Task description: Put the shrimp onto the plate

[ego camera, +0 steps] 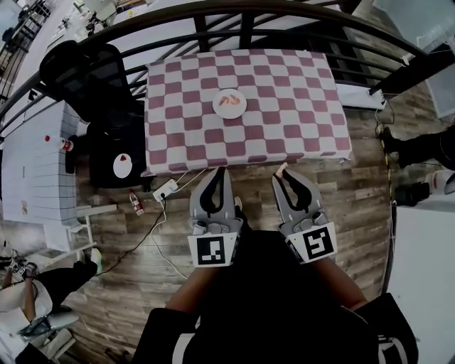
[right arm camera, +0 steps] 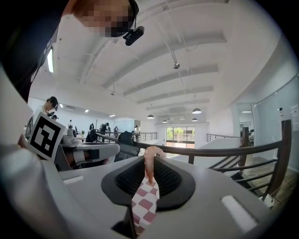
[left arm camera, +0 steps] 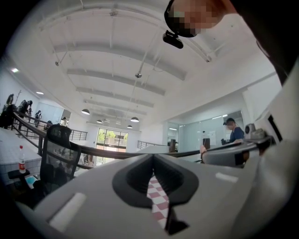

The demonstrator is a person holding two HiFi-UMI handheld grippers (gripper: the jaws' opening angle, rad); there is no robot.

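Observation:
A white plate (ego camera: 229,104) sits in the middle of the table with the pink-and-white checked cloth (ego camera: 298,121), and pink shrimp (ego camera: 227,101) lie on it. Both grippers are held low, in front of the table's near edge. My right gripper (ego camera: 284,173) is shut on a pale pink shrimp (ego camera: 281,169). In the right gripper view this shrimp (right arm camera: 149,163) stands pinched between the jaws and sticks out above the right gripper (right arm camera: 150,173). My left gripper (ego camera: 217,174) is shut with nothing in it; in its own view the left gripper (left arm camera: 153,163) shows only a thin slit.
A dark curved railing (ego camera: 213,14) runs behind the table. A black office chair (ego camera: 78,71) stands at the table's left. A white power strip (ego camera: 165,190) with cables and a small bottle (ego camera: 135,204) lie on the wooden floor. A white table (ego camera: 35,163) stands at the left.

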